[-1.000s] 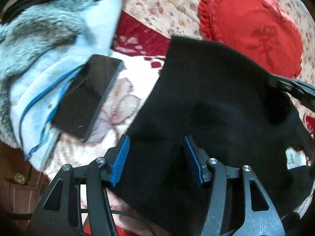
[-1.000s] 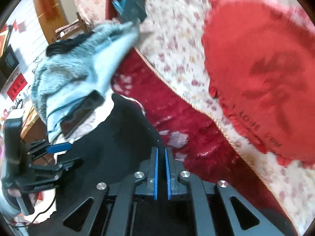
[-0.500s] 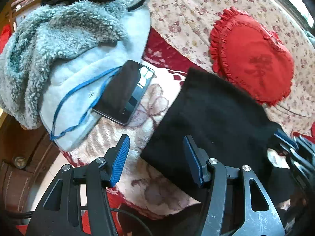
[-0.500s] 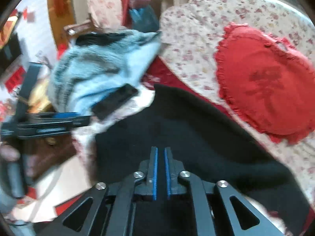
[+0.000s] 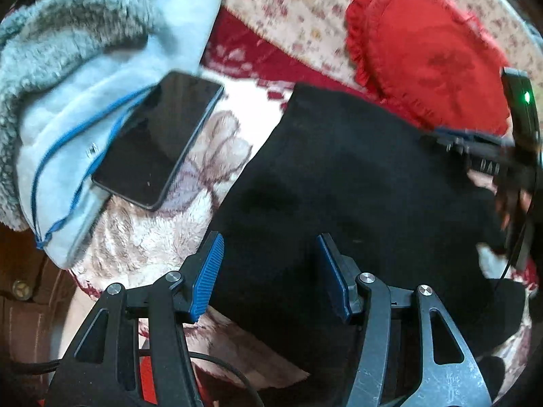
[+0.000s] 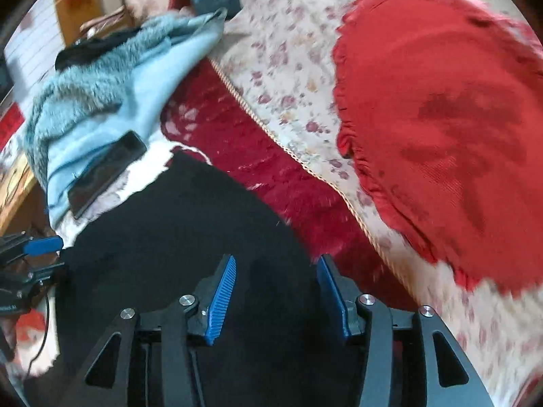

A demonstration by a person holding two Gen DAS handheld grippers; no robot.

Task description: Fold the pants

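**Lying folded: black pants on the floral blanket, both tools spread**

Lying flat on the cream and red floral blanket [image 5: 176, 237], the black pants [image 5: 356, 176] form a folded dark panel with a straight upper edge facing the red heart cushion [image 5: 427, 54].

Left gripper [image 5: 271, 271]: jaws wide apart, blue pads over the near edge of the pants, nothing clamped between them.

Right gripper [image 6: 276, 291]: jaws likewise spread wide above the black fabric, gripping nothing. In the left wrist view it appears at the far right edge of the pants, partly blurred.

A dark phone [image 5: 156, 139] rests screen up, partly on a pale blue fleece garment [image 5: 85, 78], just beside the pants but not touching them. Floral bedding [image 6: 288, 54] lies under the cushion.
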